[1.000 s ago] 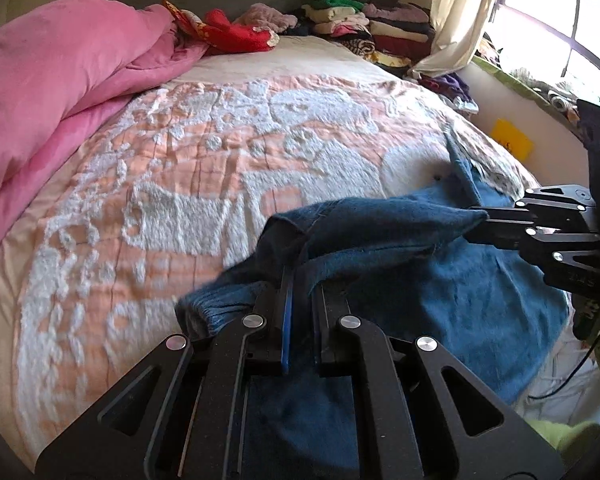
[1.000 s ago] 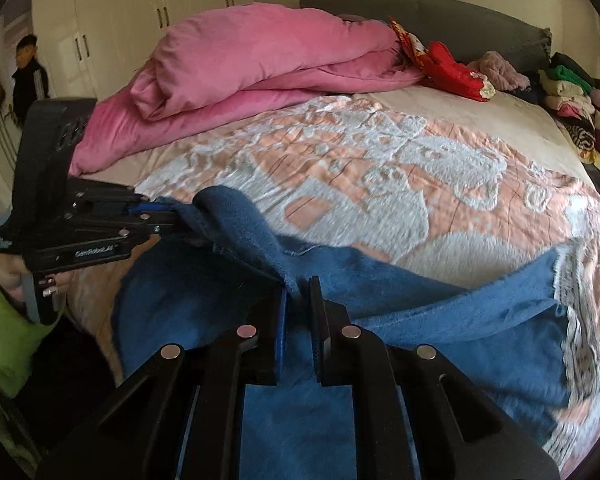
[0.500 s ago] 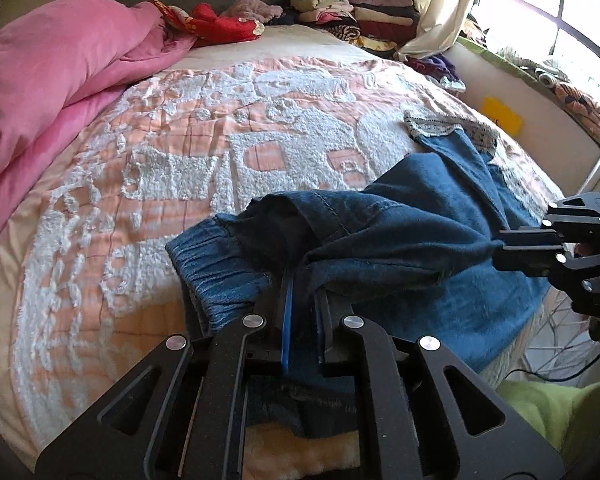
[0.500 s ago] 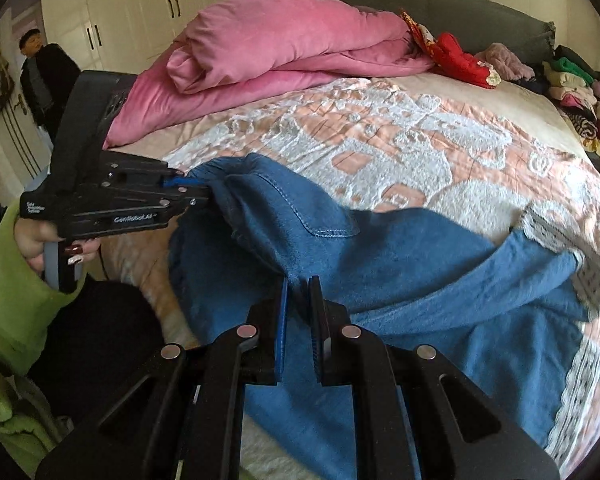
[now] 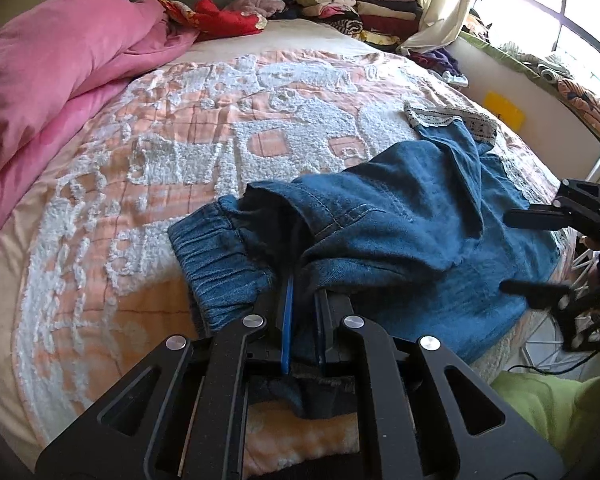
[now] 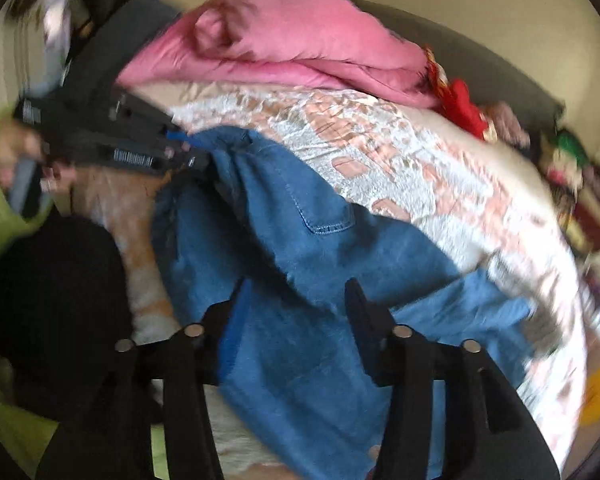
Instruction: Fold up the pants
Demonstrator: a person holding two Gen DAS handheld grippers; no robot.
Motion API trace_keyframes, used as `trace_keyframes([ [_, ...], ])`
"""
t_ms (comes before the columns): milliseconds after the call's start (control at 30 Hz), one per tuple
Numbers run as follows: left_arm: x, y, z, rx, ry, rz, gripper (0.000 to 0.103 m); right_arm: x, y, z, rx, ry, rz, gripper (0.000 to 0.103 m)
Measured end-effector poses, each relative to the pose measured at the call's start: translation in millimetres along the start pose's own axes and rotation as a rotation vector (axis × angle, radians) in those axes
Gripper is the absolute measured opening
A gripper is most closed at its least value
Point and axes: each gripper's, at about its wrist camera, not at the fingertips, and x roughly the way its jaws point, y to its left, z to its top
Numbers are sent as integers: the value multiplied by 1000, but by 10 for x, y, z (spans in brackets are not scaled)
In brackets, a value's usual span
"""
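Left wrist view, sharp: left gripper (image 5: 303,300) has its jaws pressed together on a fold of the blue denim pants (image 5: 400,236) just behind the elastic waistband (image 5: 220,252), which lies on the peach-and-white chenille bedspread (image 5: 172,160) near the bed's front edge. The legs run away to the right toward the lace-trimmed hem (image 5: 448,120). Right gripper (image 5: 536,256) shows at the right edge, jaws spread wide, fingers apart from the denim and holding nothing. Only this view resolves the stack of folded clothes (image 5: 352,12) by the curtain (image 5: 448,0) and the yellow tag (image 5: 504,112) on the window ledge. Right wrist view, motion-blurred: right gripper (image 6: 296,304) spread over the pants (image 6: 300,280), no cloth between the fingers. This view alone shows the left gripper (image 6: 196,156) from the side, pinching the waistband end, the hand (image 6: 24,156) in a green sleeve, and a stitched pocket corner (image 6: 324,220). Pink duvet (image 6: 292,44) bunched at the far side in both.
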Motion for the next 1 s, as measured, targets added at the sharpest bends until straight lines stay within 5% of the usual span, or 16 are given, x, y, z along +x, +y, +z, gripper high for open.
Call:
trace_keyframes([
  [200,188,-121,153,29,53,-22,4,457,-157,14,-69,82,-79,46],
  [233,219,-138,169,37,58,-22,4,541,-229,5,-59,108,-91,35],
  [267,261,-153,176,42,66,-20,3,578,-297,-3,-32,122,-61,0],
  [467,367,-164,182,50,80,-19,3,473,-613,-124,122,145,88,0],
  [667,392,-175,175,51,74,-33,3,354,-574,-115,100,119,48,0],
  [733,397,-171,170,53,71,-37,3,327,-478,-67,58,102,20,4],
  [767,402,-160,170,49,72,-41,3,322,-437,-43,44,92,18,22],
  [800,405,-152,169,47,72,-43,3,310,-422,-37,35,86,17,53],
  [833,403,-149,167,46,71,-46,3,309,-372,-15,12,75,-4,64],
  [1000,393,-149,152,46,73,-43,3,459,-246,75,-111,65,-86,74],
])
